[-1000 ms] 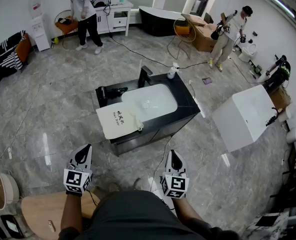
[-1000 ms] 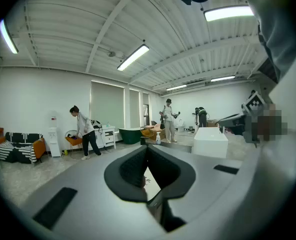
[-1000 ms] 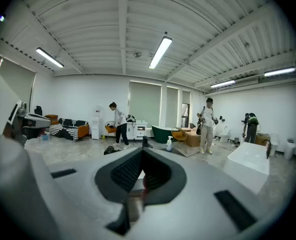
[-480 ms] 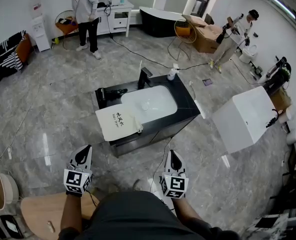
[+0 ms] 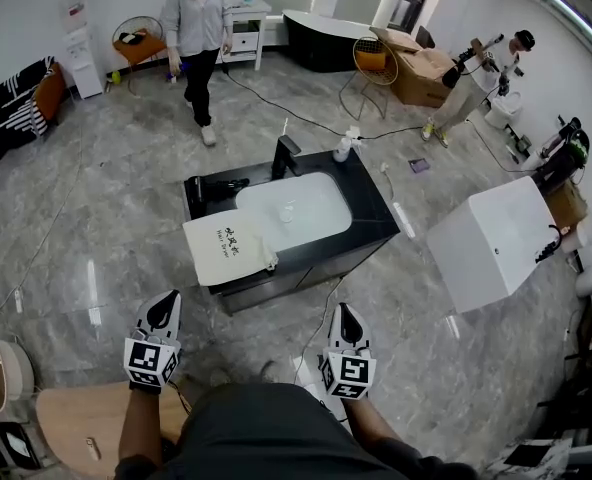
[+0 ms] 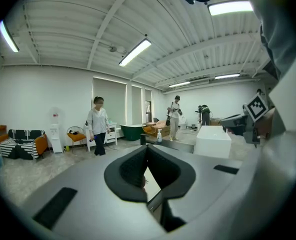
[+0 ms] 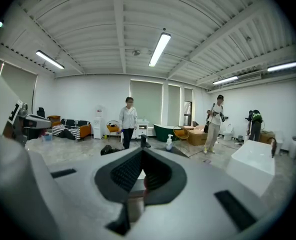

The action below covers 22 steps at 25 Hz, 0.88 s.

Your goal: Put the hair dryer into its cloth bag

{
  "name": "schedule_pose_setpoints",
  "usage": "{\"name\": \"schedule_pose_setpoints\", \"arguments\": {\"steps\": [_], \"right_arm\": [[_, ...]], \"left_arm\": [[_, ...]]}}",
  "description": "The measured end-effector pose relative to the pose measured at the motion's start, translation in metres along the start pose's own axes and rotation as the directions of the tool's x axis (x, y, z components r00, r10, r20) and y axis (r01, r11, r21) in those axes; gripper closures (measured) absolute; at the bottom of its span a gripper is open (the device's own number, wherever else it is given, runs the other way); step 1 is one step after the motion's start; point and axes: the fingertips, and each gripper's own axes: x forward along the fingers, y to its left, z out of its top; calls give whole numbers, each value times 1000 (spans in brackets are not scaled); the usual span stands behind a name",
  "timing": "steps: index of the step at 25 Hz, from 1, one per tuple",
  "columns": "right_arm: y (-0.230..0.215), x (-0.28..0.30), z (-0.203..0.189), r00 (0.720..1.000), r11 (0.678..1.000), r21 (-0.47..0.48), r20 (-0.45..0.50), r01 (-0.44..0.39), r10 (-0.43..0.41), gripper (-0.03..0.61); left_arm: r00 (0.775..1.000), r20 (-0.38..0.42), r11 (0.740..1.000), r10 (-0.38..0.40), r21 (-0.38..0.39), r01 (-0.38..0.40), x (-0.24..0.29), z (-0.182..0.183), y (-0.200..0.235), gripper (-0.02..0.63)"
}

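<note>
A black hair dryer [image 5: 214, 187] lies on the far left corner of a black vanity counter [image 5: 371, 213]. Its cream cloth bag [image 5: 226, 248] with dark lettering lies flat on the counter's near left end, partly over the edge. My left gripper [image 5: 162, 313] and right gripper [image 5: 345, 324] are held low in front of my body, well short of the counter. Both are shut and hold nothing. In the right gripper view the hair dryer [image 7: 107, 149] shows small beyond the shut jaws. In the left gripper view the bag's pale edge [image 6: 152, 176] shows between the pads.
A white basin [image 5: 294, 205] fills the counter's middle, with a black tap [image 5: 286, 152] and a soap bottle [image 5: 344, 146] behind it. A white tub [image 5: 491, 239] stands to the right. A person [image 5: 202, 28] walks beyond the counter. Cables run over the grey floor.
Both grippers have drifted slightly toward the counter and stayed shut. The person at the back left has left the cabinet and walked closer. The counter sits a little lower left in the head view.
</note>
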Motion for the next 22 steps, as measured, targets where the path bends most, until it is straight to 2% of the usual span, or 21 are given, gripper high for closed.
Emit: {"name": "schedule_pose_setpoints", "arguments": {"steps": [5, 10, 17, 22], "right_arm": [[-26, 19, -7, 999, 999, -16, -16, -38, 38, 578], [-34, 45, -11, 997, 997, -19, -34, -73, 72, 578], [-19, 92, -4, 995, 996, -13, -44, -88, 88, 578], [-5, 133, 13, 996, 996, -38, -43, -75, 73, 578]], "left_arm": [[999, -1, 999, 36, -22, -36, 17, -1, -19, 612], [998, -32, 998, 56, -34, -57, 26, -9, -29, 612], [997, -54, 997, 62, -34, -64, 54, -12, 0, 612], [998, -55, 999, 33, -34, -35, 91, -13, 31, 612]]}}
